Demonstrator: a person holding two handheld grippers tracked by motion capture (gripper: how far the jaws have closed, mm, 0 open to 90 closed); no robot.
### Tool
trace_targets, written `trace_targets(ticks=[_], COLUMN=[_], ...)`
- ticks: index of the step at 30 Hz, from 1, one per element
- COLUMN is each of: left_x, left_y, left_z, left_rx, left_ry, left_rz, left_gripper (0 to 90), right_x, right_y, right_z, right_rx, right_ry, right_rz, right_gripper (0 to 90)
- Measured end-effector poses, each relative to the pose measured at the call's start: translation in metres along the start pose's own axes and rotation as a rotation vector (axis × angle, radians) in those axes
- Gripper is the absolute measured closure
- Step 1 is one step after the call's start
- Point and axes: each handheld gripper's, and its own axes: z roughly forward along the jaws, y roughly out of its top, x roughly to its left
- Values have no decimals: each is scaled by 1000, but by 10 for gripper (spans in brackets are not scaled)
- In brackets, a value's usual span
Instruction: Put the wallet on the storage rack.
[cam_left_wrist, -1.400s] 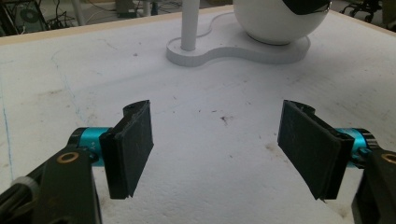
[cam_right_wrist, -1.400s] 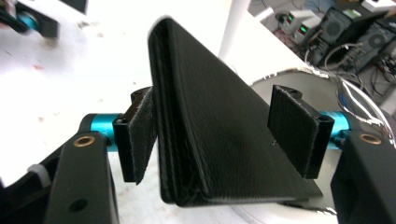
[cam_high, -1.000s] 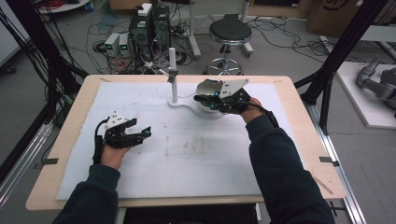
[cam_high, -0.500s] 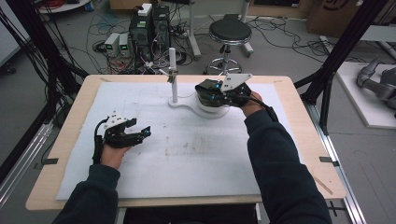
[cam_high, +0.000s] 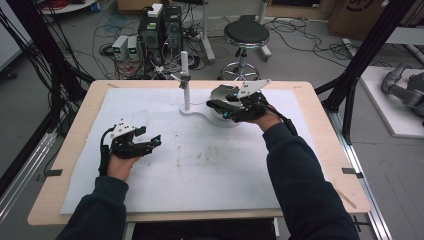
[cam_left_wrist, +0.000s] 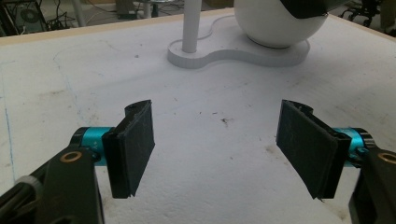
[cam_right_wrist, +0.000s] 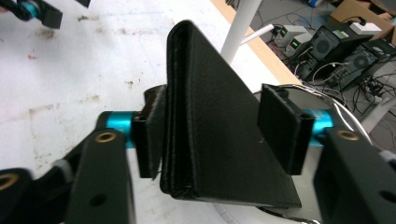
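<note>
Landmark: the white stand, an upright post on a flat white base, at the far middle of the tabletop; a white bowl sits on the base's other lobe.
Right tongs: over the bowl, just to the right of the post. Its jaws have just been opening. In the right gripper view the folded black wallet stands between the pads, leaning against one of them, with a clear gap to the other, so nothing is clamped now.
What changed: a second ago the right tongs hung a little lower over the bowl, jaws narrow on the dark thing; now the hand sits slightly higher and nearer the post's side, and the grip is let go.
Wallet place: over the bowl's mouth, right of the post; whether its lower edge rests in the bowl I cannot tell.
Left tongs: on the white sheet, well to the near left of the stand, jaws wide apart and empty, in the same spot as a second ago.
Meaning for the work: I judge this to be the release. The wallet should drop or settle into the bowl, and the right hand must lift clear without dragging it out.
</note>
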Motion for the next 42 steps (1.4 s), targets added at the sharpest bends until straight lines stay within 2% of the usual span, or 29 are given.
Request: trace_targets(ticks=[4,7,11,16,19,23,24,25,27,29,31,35,37,39,42], left_x=[0,-1,-1,-1,-1,-1,0,0,2,4,4,5,6,5,5], left_y=[0,0,0,0,0,0,1,1,1,2,2,2,2,2,2], left_z=[0,0,0,0,0,0,0,0,0,0,0,0,1,1,1], left_rx=[-3,-1,1,2,0,-9,-14,-22,-32,-50,-59,-65,-64,-58,-59], left_ry=[0,-2,0,0,-2,-4,-5,3,12,6,6,14,16,16,14], left_rz=[2,6,7,6,5,5,4,-5,-24,-47,-50,-52,-57,-52,-49], left_gripper=[276,277,276,277,277,276,266,246,208,198,198,199,200,201,202], right_x=[-2,-3,-4,-3,-1,0,1,2,5,9,14,26,29,30,33], right_y=[1,0,-2,-2,-6,-19,-24,-31,-42,-56,-71,-100,-110,-115,-115], right_z=[-9,-17,-28,-31,-34,-43,-48,-54,-64,-74,-85,-101,-104,-103,-100], right_rx=[-31,-40,-41,-36,-64,-43,-55,-71,-64,-57,-44,-30,-38,-35,-34], right_ry=[-30,-51,-57,-53,-67,-102,-113,-131,-160,-196,-227,-277,-278,-282,-279], right_rz=[39,46,78,76,86,142,163,185,213,252,282,305,330,344,335], right_gripper=[314,314,311,308,308,263,263,259,229,223,217,217,218,218,218])
